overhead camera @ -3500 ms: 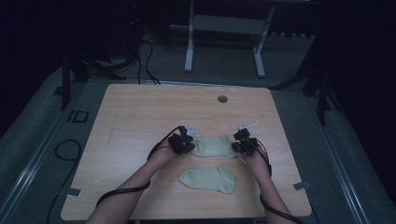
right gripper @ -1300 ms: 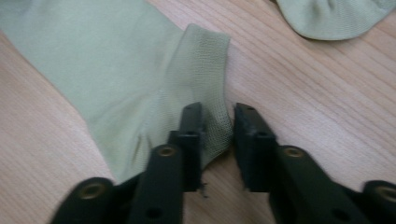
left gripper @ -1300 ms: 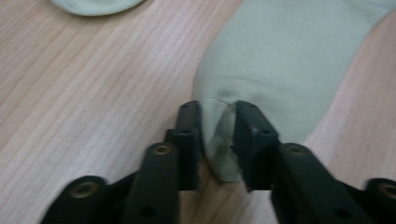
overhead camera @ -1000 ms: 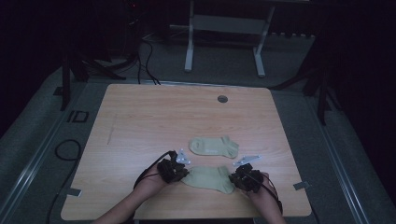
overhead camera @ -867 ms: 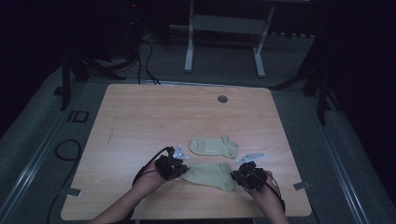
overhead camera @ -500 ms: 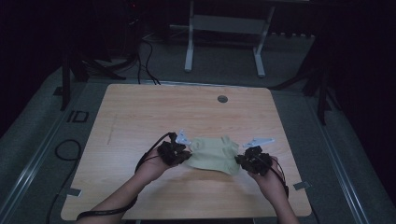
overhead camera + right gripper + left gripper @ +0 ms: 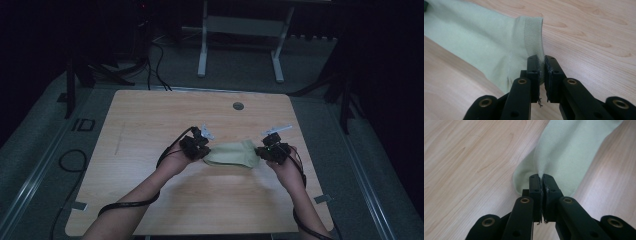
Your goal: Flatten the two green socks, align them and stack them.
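A pale green sock (image 7: 231, 154) hangs stretched between my two grippers over the middle of the wooden table (image 7: 150, 120). My left gripper (image 7: 202, 151) is shut on the sock's rounded toe end (image 7: 559, 152), with the cloth pinched between its pads. On the ribbed cuff (image 7: 534, 37) my right gripper (image 7: 262, 152) is shut, and the sock (image 7: 474, 35) runs away to the left. In both gripper views the cloth is raised a little off the wood. A second sock lay at this spot earlier; I cannot tell it apart from the held one now.
A round grommet hole (image 7: 238, 106) sits near the table's far edge. Cables trail from both grippers over the near part of the table and off its front edge. A metal stand (image 7: 240, 45) is on the floor beyond the table.
Both grippers took the near sock by its ends, lifted it and carried it away from the person. It now hangs over the place where the far sock lay.
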`<state>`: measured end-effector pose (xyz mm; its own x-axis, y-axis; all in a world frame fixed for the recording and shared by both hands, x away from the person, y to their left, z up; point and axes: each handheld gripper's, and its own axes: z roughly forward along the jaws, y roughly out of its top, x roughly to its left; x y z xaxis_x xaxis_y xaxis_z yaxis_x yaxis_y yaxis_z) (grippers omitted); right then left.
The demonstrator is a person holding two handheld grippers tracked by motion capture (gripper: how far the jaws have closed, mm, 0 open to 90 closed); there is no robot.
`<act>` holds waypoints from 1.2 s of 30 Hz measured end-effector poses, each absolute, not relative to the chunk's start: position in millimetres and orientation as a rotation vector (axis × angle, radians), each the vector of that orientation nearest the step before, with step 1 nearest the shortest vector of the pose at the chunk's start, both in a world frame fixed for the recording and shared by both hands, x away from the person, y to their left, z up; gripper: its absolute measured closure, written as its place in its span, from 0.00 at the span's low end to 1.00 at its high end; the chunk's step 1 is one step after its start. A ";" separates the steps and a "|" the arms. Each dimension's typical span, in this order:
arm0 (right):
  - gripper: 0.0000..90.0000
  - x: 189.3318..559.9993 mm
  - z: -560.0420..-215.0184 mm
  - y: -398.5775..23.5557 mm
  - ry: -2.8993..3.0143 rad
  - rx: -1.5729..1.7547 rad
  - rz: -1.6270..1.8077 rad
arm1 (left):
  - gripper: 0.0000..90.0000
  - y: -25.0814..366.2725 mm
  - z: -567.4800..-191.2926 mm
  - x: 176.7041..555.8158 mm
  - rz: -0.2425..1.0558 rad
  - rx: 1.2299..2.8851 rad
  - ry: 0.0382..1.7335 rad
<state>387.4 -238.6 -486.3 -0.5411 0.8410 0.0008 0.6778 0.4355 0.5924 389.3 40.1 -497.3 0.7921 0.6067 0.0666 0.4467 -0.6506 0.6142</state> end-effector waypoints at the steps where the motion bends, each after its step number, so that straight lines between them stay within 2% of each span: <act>1: 0.92 387.4 -486.3 -238.6 2.397 1.309 0.787 | 0.96 40.1 -497.3 389.3 0.357 2.387 0.779; 15: 0.91 416.2 -521.8 -239.2 2.477 1.411 0.717 | 0.96 35.4 -530.6 404.2 0.305 2.443 0.811; 18: 0.89 416.4 -526.2 -238.7 2.486 1.415 0.714 | 0.96 37.2 -532.2 406.4 0.318 2.437 0.822; 20: 0.83 416.4 -528.9 -237.4 2.493 1.409 0.699 | 0.95 37.5 -534.1 407.7 0.327 2.443 0.825; 22: 0.80 416.8 -531.0 -237.1 2.492 1.408 0.686 | 0.86 37.5 -536.6 408.9 0.324 2.452 0.826; 24: 0.74 416.9 -531.8 -237.7 2.491 1.413 0.688 | 0.69 38.9 -537.5 410.0 0.299 2.443 0.841; 27: 0.68 414.7 -527.5 -239.7 2.481 1.414 0.710 | 0.57 43.4 -530.2 408.2 0.319 2.402 0.865; 29: 0.64 411.8 -521.1 -239.8 2.476 1.396 0.726 | 0.57 46.9 -521.7 406.6 0.328 2.376 0.860; 32: 0.64 408.4 -513.8 -238.4 2.466 1.371 0.750 | 0.61 47.9 -517.5 405.5 0.339 2.360 0.853; 33: 0.72 404.0 -507.6 -234.4 2.470 1.352 0.797 | 0.73 44.6 -510.8 401.0 0.353 2.330 0.816; 36: 0.85 396.6 -508.0 -223.8 2.493 1.316 0.827 | 0.89 35.2 -517.2 399.0 0.350 2.353 0.792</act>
<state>396.6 -223.8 -508.0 -0.5818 0.8096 0.0780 0.6956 0.4456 0.5636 399.0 35.2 -517.2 0.7846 0.6181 0.0490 0.4529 -0.6254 0.6354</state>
